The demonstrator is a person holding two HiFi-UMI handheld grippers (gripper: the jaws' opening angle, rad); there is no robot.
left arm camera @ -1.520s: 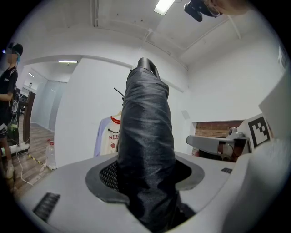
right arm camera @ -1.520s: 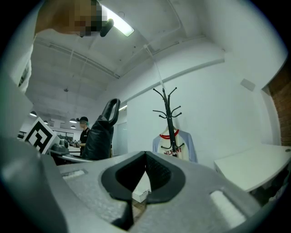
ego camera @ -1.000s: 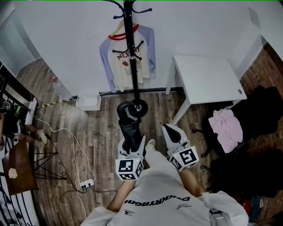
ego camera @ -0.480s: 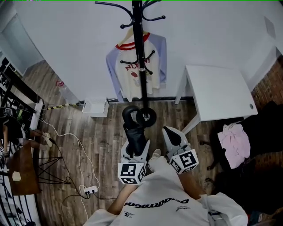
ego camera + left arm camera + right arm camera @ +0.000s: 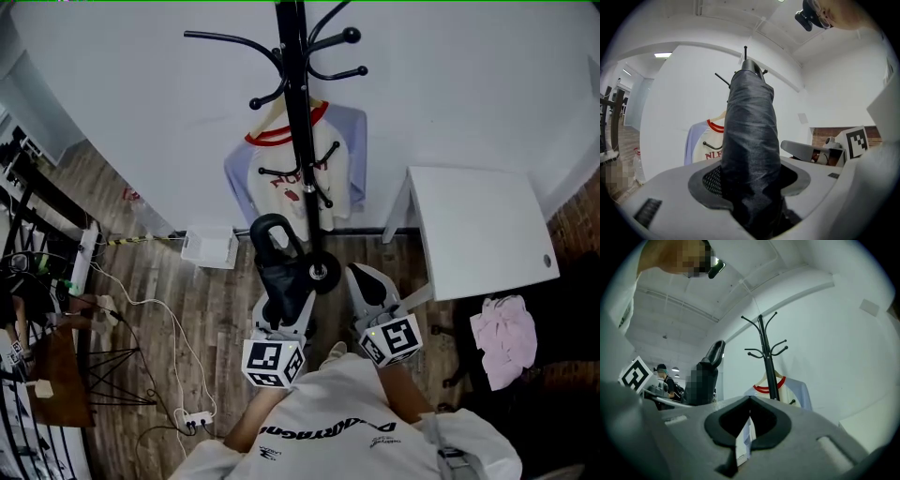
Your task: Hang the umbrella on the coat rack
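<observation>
Black fabric fills the left gripper [image 5: 281, 319]: its jaws clamp the one folded umbrella [image 5: 279, 272] upright, its crook handle [image 5: 267, 230] topmost, just beside the pole of the single coat rack [image 5: 298, 141]. The right gripper [image 5: 362, 281] hangs alongside, jaws nearly together on nothing. This looks like the carrying step; next the crook must be lifted over a free hook [image 5: 202, 37]. One shirt [image 5: 281, 178] hangs farther back.

Wood plank floor [image 5: 225, 292], coat rack base [image 5: 323, 273], white table [image 5: 483, 230], power strip [image 5: 197, 419], white box [image 5: 210, 248] by wall [image 5: 141, 103]
</observation>
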